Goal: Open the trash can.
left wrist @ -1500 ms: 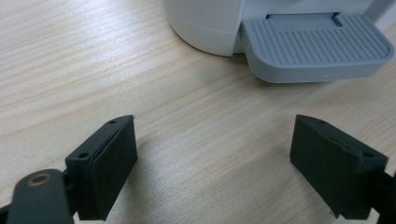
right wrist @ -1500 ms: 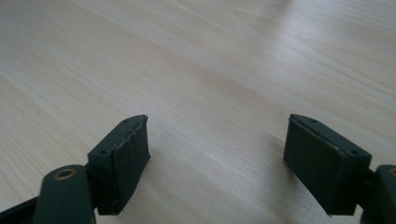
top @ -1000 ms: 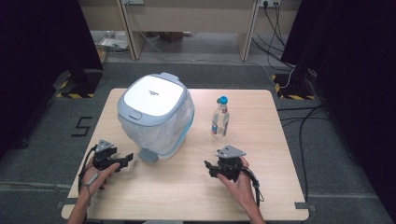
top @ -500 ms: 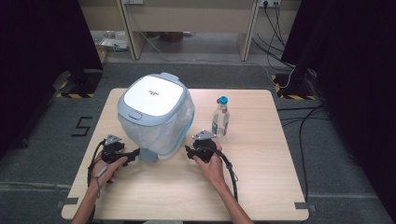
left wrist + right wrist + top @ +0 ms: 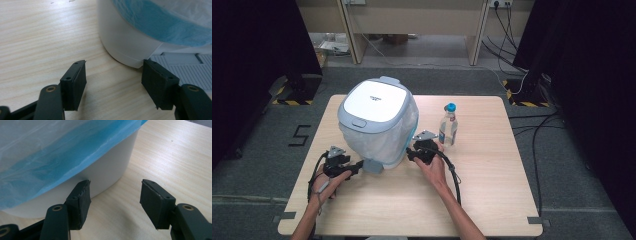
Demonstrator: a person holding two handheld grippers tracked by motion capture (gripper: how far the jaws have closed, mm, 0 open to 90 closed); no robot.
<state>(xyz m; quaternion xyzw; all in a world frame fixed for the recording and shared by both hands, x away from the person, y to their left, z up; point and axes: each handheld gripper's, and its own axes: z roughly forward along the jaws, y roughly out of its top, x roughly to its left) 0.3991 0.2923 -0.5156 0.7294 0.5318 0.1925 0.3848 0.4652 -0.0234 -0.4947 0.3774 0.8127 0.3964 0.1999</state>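
Both claws stood with jaws apart and empty: the left gripper [image 5: 343,165] by the bin's pedal [image 5: 372,165] at its near left, the right gripper [image 5: 424,148] close to the bin [image 5: 377,120], the bottle [image 5: 448,125] just right. Nothing looked done yet; the lid [image 5: 373,101] was down, the bottle capped.

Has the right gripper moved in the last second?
Yes. In the high view the right gripper has travelled away from the person and toward their left, from bare table below the water bottle to the base of the bin.
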